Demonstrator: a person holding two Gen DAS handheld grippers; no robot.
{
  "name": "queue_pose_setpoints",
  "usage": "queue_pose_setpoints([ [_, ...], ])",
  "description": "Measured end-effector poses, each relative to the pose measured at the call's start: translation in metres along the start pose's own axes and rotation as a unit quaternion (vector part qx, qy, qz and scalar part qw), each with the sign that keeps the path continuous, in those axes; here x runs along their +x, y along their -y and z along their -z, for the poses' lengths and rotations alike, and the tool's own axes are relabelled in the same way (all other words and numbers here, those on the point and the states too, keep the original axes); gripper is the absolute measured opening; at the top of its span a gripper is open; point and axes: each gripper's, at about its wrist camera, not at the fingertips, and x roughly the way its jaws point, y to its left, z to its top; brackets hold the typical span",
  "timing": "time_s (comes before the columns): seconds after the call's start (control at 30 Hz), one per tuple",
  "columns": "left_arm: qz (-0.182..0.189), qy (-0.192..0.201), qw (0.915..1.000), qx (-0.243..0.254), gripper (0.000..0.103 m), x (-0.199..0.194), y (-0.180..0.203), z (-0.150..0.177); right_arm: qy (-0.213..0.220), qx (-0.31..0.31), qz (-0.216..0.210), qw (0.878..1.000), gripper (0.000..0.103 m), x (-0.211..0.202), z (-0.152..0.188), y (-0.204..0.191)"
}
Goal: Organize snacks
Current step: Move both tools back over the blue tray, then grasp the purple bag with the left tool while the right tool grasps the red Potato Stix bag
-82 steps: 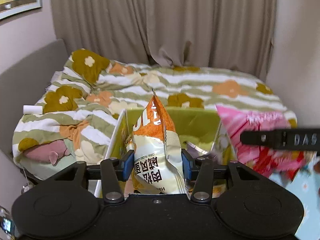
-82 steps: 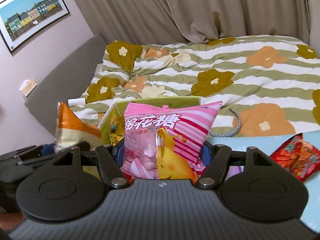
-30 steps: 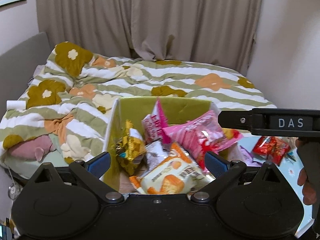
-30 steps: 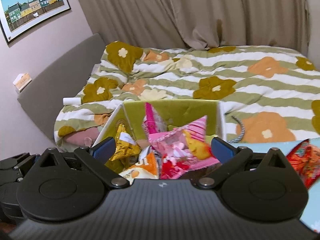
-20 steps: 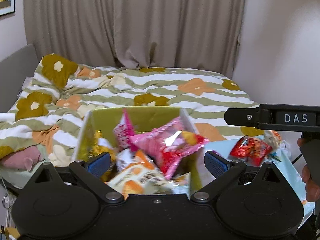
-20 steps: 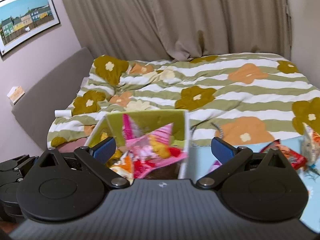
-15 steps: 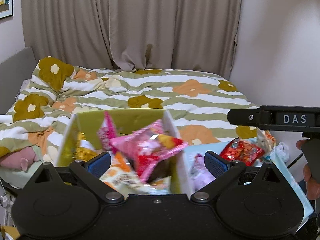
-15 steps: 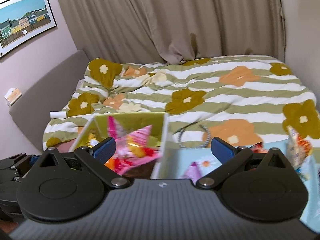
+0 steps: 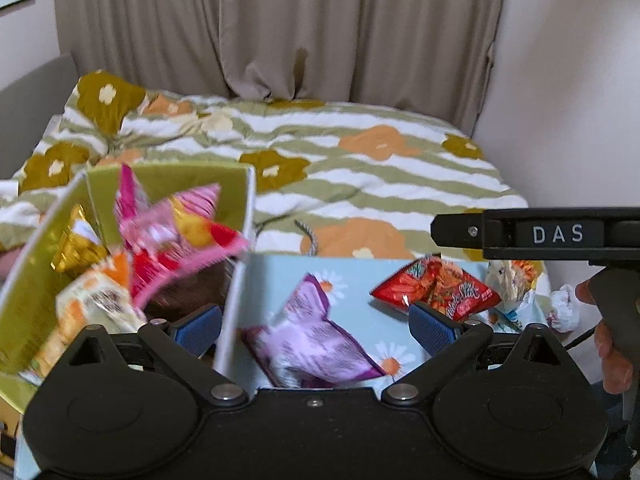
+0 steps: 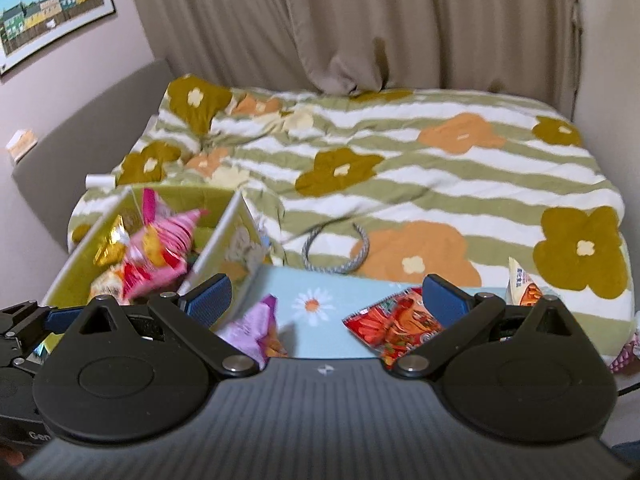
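I see the green box (image 9: 38, 292) on the left, and its white right wall stands up just beside my left tongs (image 9: 316, 326). The left blue pad (image 9: 198, 328) of those tongs sits on the box side of that wall, very close to it. The other pad is over the blue daisy cloth (image 9: 352, 276). The box is full. A pink marshmallow bag (image 9: 176, 236) lies on top, tilted, with a gold packet (image 9: 76, 246) by the left wall and an orange and white bag (image 9: 90, 304) at the near side.

The cloth has more room. A purple bag (image 9: 308, 344) lies on it right between my left pads, not touching either one that I can see. A red bag (image 9: 436, 288) lies farther right, near the right pad. A small white and orange packet (image 9: 512, 280) sits at the far right corner of the cloth, close to the edge. A grey cord loop (image 10: 336, 254) lies on the striped flower blanket (image 10: 440, 176) just past the cloth's back edge.

My left tongs are spread wide and hold nothing. My right tongs (image 10: 326, 300) are spread wide too, with nothing in them. The red bag shows just under the right pad of that one, and the purple bag is low by the left pad. A hand (image 9: 610, 344) grips the right tool's handle
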Motion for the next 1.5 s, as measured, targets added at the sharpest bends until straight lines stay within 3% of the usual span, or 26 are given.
queue_pose_setpoints([
  [0.23,-0.033,-0.033,0.9983,-0.035,0.101,0.038,0.024,0.015,-0.041,-0.038,-0.015,0.998,0.103,0.038,0.005,0.028],
  [0.57,-0.086,-0.073,0.9914,-0.065,0.101,0.094,0.03,0.027,-0.076,-0.132,0.012,0.988,0.103,0.099,0.018,0.037],
  [0.83,-0.135,-0.092,0.9862,-0.029,0.101,0.122,0.039,0.032,-0.11,-0.172,0.014,0.979,0.103,0.126,0.031,0.036],
  [0.97,-0.139,-0.109,0.9838,-0.031,0.099,0.135,0.036,0.037,-0.117,-0.184,0.026,0.976,0.103,0.136,0.034,0.035],
  [1.07,-0.141,-0.112,0.9833,-0.028,0.083,0.138,0.032,0.04,-0.126,-0.193,0.034,0.973,0.103,0.141,0.036,0.035],
  [1.17,-0.125,-0.099,0.9866,-0.034,0.075,0.134,0.026,0.042,-0.137,-0.189,0.034,0.972,0.103,0.145,0.039,0.039],
  [1.5,-0.111,-0.096,0.9883,-0.041,0.07,0.116,0.023,0.043,-0.156,-0.168,0.025,0.973,0.103,0.154,0.045,0.045],
])
